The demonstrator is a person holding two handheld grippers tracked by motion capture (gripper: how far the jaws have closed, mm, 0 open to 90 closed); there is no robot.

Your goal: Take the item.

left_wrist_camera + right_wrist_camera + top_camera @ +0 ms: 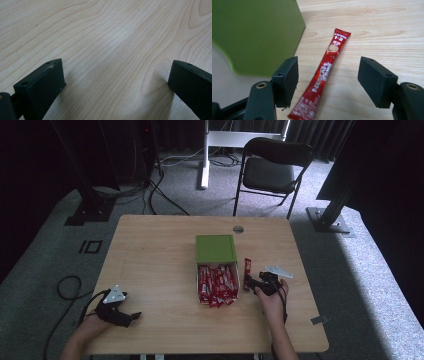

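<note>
A green box (pixel 216 249) lies on its side mid-table, its open end toward me, with several red coffee sachets (pixel 217 286) spilling out. One red Nescafe sachet (pixel 247 268) (pixel 323 72) lies flat on the wood just right of the box. My right gripper (pixel 251 283) (pixel 328 81) is open with its jaws on either side of that sachet's near half, not touching it. The green box wall (pixel 259 32) is close to its left jaw. My left gripper (pixel 131 317) (pixel 116 82) rests open near the table's front left, with bare wood between its jaws.
The wooden table (pixel 155 270) has a round cable grommet (pixel 238 229) near its far edge. A black folding chair (pixel 272 167) stands beyond the table. A small piece of grey tape (pixel 318 320) lies near the front right corner. A black cable (pixel 67 287) loops on the floor at left.
</note>
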